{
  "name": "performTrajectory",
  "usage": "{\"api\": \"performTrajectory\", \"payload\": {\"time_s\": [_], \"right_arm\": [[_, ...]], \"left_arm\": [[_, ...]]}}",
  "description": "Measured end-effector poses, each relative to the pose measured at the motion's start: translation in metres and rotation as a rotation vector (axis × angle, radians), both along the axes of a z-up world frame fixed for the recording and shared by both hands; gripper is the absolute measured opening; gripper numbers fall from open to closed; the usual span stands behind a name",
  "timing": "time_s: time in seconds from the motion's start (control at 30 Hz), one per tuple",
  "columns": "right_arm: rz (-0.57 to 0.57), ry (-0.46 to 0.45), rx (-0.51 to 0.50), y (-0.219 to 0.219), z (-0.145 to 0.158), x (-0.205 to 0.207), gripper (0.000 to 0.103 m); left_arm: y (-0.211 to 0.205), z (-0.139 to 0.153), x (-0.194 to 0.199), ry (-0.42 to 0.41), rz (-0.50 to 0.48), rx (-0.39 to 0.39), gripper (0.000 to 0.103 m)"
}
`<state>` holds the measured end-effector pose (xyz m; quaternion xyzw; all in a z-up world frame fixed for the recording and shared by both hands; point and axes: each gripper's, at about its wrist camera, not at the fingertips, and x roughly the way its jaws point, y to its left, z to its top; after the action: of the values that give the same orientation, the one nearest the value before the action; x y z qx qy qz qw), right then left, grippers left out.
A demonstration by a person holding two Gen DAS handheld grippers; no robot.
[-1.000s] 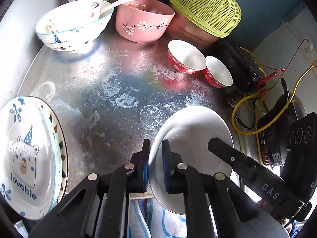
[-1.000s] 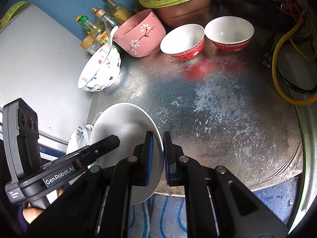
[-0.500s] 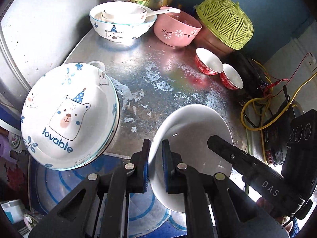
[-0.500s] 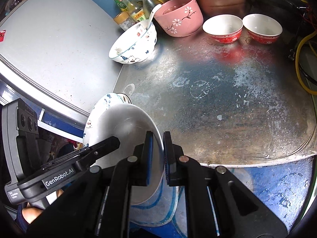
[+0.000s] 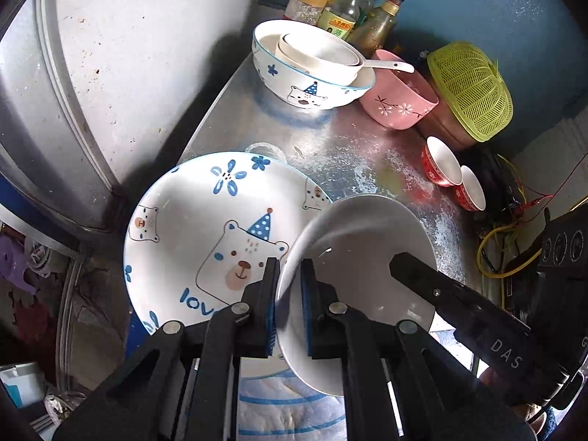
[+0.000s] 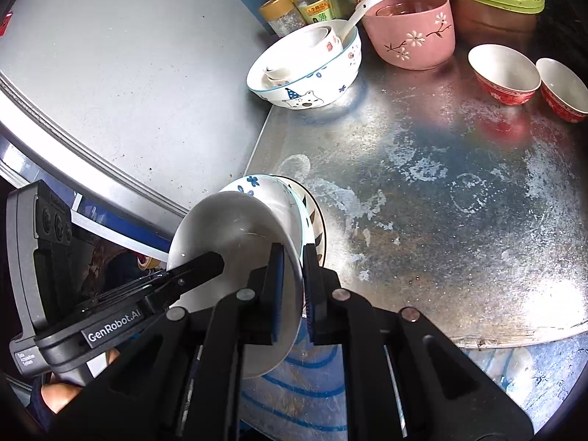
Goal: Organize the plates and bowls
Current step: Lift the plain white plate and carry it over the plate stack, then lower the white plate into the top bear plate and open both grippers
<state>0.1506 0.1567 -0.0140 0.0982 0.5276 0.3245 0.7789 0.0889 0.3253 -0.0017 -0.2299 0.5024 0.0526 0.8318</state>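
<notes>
Now | left gripper (image 5: 288, 294) and right gripper (image 6: 294, 283) both clamp white plate's (image 5: 360, 242) rim, near table (image 6: 441, 183) edge | bear plate (image 5: 205, 220) left, reads "lov" | grippers marked "DAS", "GenRobot.AI"

Your work surface is a worn metal table (image 6: 459, 202), mottled with pale patches and catching glare near its front right edge. At its front left corner sits a bear plate (image 5: 205, 228) stacked on another plate whose patterned rim (image 6: 316, 220) peeks out beneath. Toward the back you have a bear bowl (image 6: 312, 84) with smaller bowls nested inside, and just right of it a pink bowl (image 6: 415, 33) with a spoon (image 5: 389, 65) over its rim. Behind them stand bottles (image 5: 352, 3) against the blue wall. Two red bowls (image 6: 507, 73) touch side by side at the right. A brown pot under a green basket (image 5: 474, 88) stands behind those.
</notes>
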Motion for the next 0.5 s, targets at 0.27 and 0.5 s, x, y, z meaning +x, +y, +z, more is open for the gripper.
{"api": "performTrajectory", "payload": {"time_s": [0.27, 0.5], "right_arm": [[0.043, 0.034, -0.052, 0.044, -0.019, 0.005, 0.011], [0.041, 0.048, -0.082, 0.057, -0.029, 0.012, 0.011]], "left_arm": [[0.042, -0.022, 0.003, 0.036, 0.032, -0.022, 0.01], [0.048, -0.036, 0.009, 0.054, 0.027, -0.039, 0.01]]}}
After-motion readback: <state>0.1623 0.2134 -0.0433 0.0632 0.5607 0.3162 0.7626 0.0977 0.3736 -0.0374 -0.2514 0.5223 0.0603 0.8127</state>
